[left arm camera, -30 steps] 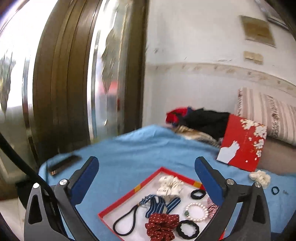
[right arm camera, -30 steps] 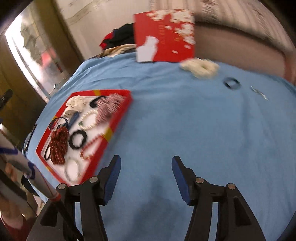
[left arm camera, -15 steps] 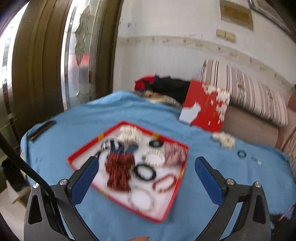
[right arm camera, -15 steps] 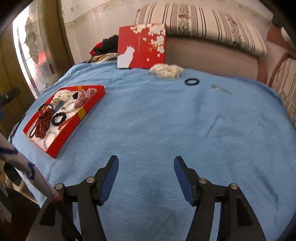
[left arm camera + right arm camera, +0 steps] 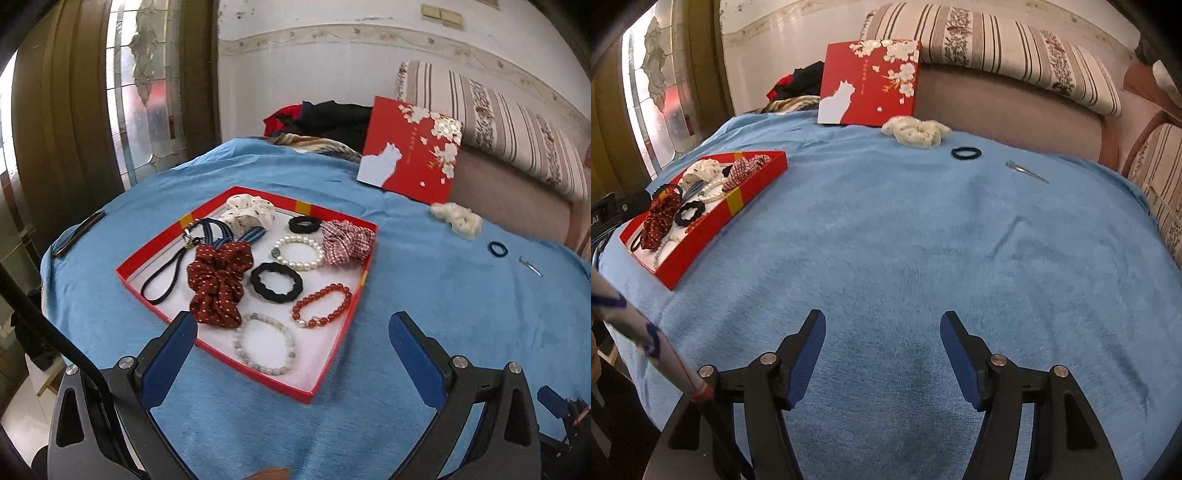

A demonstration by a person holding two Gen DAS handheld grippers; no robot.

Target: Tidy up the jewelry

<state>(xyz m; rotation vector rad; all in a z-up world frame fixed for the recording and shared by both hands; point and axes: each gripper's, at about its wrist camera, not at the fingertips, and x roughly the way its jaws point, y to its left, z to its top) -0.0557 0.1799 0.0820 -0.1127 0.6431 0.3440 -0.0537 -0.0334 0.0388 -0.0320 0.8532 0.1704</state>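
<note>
Red tray (image 5: 334,354): shallow, white-floored, on the blue worktop (image 5: 905,229), left side.
Contents: dotted maroon scrunchie (image 5: 218,284), black scrunchie (image 5: 276,282), pearl bracelet (image 5: 298,253), red bead bracelet (image 5: 322,305), pale bead bracelet (image 5: 264,344).
Outside the tray: cream scrunchie (image 5: 916,132), black hair tie (image 5: 966,153), metal clip (image 5: 1026,171).
Left tool (image 5: 293,345): wide apart, empty.
Right tool (image 5: 882,341): apart, empty.

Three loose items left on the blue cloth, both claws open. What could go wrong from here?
1. The hair clip is thin and flat on the plush blue cloth; the right claw may pinch fabric instead.
2. The red tray is crowded; the cream scrunchie could land on the bracelets.
</note>
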